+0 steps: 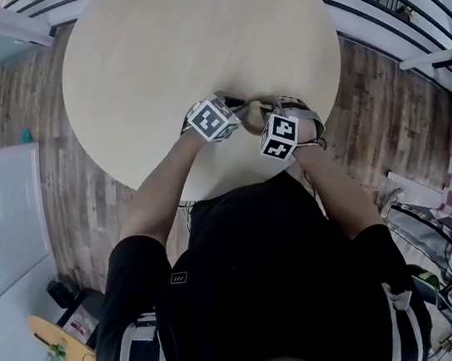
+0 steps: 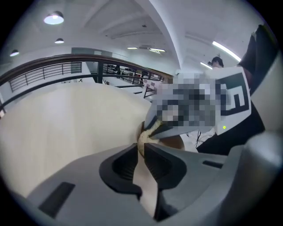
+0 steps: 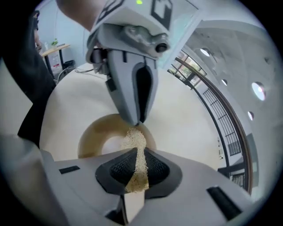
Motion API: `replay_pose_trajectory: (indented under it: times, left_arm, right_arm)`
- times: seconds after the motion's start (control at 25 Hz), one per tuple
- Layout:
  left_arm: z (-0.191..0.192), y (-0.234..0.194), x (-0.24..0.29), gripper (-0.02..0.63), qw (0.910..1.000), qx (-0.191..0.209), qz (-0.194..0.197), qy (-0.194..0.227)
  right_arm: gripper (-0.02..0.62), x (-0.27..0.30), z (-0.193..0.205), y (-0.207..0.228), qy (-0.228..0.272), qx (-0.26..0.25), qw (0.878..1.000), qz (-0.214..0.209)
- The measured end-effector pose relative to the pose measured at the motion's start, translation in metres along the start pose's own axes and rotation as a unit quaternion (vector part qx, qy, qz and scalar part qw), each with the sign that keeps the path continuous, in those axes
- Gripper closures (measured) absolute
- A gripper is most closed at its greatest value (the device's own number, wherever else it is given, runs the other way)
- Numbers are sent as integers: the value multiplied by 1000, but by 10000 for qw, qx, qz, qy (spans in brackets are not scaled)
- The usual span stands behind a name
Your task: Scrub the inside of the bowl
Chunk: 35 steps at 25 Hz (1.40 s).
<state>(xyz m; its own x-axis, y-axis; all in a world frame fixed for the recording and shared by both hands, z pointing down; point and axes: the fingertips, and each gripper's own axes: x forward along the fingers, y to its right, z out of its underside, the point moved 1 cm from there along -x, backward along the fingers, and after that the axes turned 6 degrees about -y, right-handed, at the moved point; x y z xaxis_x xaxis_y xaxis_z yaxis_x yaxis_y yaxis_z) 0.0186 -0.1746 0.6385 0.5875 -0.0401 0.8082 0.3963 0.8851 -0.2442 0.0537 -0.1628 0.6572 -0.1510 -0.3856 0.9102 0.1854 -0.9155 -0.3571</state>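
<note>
With the bowl [image 3: 95, 132] near the front edge of the bench [image 1: 189, 46], its rim pinched in the closed left tool [image 2: 141, 150], and a scrubbing pad [image 3: 134, 141] gripped by the right tool [image 3: 138, 152], the bowl could be tipped or slid off by hard pressing.

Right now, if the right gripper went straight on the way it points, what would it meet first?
Probably the bowl: the scrub pad held by the right gripper points at its inside, near the far rim that the left gripper grips. Depth is unclear; the left gripper's tip might come first.
</note>
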Motion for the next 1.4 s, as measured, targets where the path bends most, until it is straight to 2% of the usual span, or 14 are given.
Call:
replay_pose_trajectory:
  times: [0.12, 0.24, 0.32, 0.4, 0.52, 0.6, 0.68, 0.72, 0.8, 0.92, 1.16, 1.24, 1.32, 1.4]
  left_arm:
    - [4, 2, -2, 555, 9969, -683, -188, 353]
    - [11, -4, -7, 555, 9874, -1353, -526, 632]
    - [12, -5, -8, 557, 9819, -1584, -772, 688]
    - [11, -5, -8, 561, 9789, -1665, -1000, 636]
    - [12, -5, -7, 563, 9760, -1725, -1181, 614]
    - [12, -2, -6, 563, 9755, -1707, -1215, 669]
    - [14, -1, -6, 563, 9760, -1653, -1268, 640]
    - [13, 1, -5, 563, 9766, -1612, -1290, 605]
    - [12, 4, -2, 566, 9776, -1526, -1350, 528]
    - [13, 6, -1, 565, 9775, -1523, -1367, 512]
    - [26, 21, -7, 540, 9772, -1700, -1113, 624]
    - [28, 27, -9, 537, 9748, -1814, -1067, 736]
    - [28, 30, -9, 537, 9711, -1949, -1100, 833]
    - [29, 28, -10, 537, 9653, -2152, -1153, 923]
  right_arm:
    - [538, -9, 2, 16, 333, 727, 9965, 239]
    - [538, -25, 2, 33, 809, 1798, 9798, 339]
    - [538, -40, 2, 39, 1054, 2053, 9723, 361]
    - [538, -54, 0, 36, 1200, 1795, 9758, 343]
    - [538, -61, -8, 11, 1289, 791, 9884, 130]
    - [538, -57, -11, -14, 1197, 75, 9927, -160]
    - [537, -47, -12, -37, 978, -358, 9930, -566]
    - [538, -40, -11, -43, 812, -482, 9933, -661]
    - [538, -25, -6, -43, 434, -616, 9954, -595]
    - [538, -9, 0, -34, 176, -511, 9976, -430]
    - [538, 3, 2, -7, 183, 222, 9994, -203]
    - [538, 2, 0, 0, 350, 777, 9961, -248]
    - [538, -6, 0, 8, 705, 1800, 9804, -378]
    - [537, -16, 4, 18, 1128, 2905, 9491, -468]
